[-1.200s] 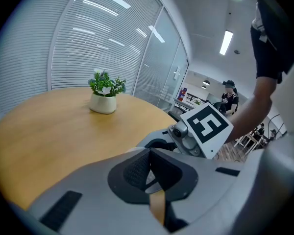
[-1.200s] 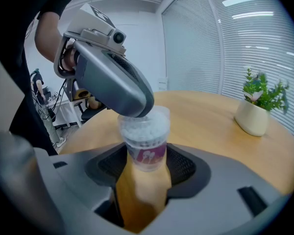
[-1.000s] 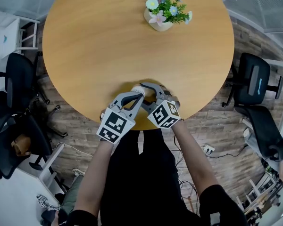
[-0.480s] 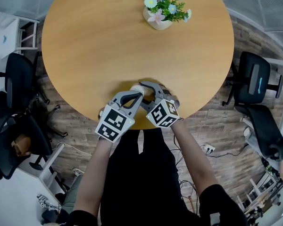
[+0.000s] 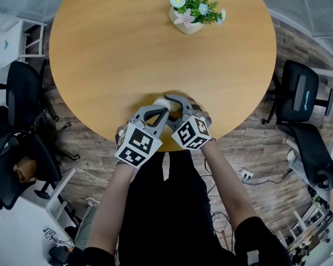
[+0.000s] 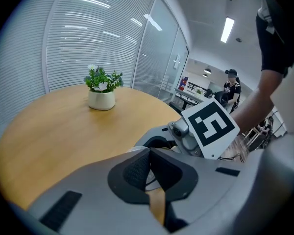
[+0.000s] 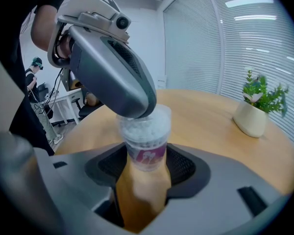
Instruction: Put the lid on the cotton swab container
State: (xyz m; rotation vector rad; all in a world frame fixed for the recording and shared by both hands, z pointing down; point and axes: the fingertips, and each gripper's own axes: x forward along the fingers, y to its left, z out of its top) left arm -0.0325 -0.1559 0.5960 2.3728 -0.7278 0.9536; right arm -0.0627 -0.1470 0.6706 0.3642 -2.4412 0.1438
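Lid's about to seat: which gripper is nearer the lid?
Left. The left gripper pinches the lid from above; the right gripper sits lower, clamped round the container.

One round wooden table (image 5: 111, 54) is standing in the middle. It is carrying one potted plant (image 5: 191, 13) at its far edge and one cotton swab container (image 7: 146, 141) at its near edge, topped by one clear lid (image 7: 159, 112). Two grippers are meeting there, the left gripper (image 6: 148, 155) and the right gripper (image 7: 147, 168), each bearing one marker cube (image 5: 136, 144) (image 5: 192, 133). Four black office chairs are standing around, two on the left (image 5: 22, 93) (image 5: 8, 168) and two on the right (image 5: 299, 96) (image 5: 316, 159). One person (image 6: 231, 84) is standing far off.
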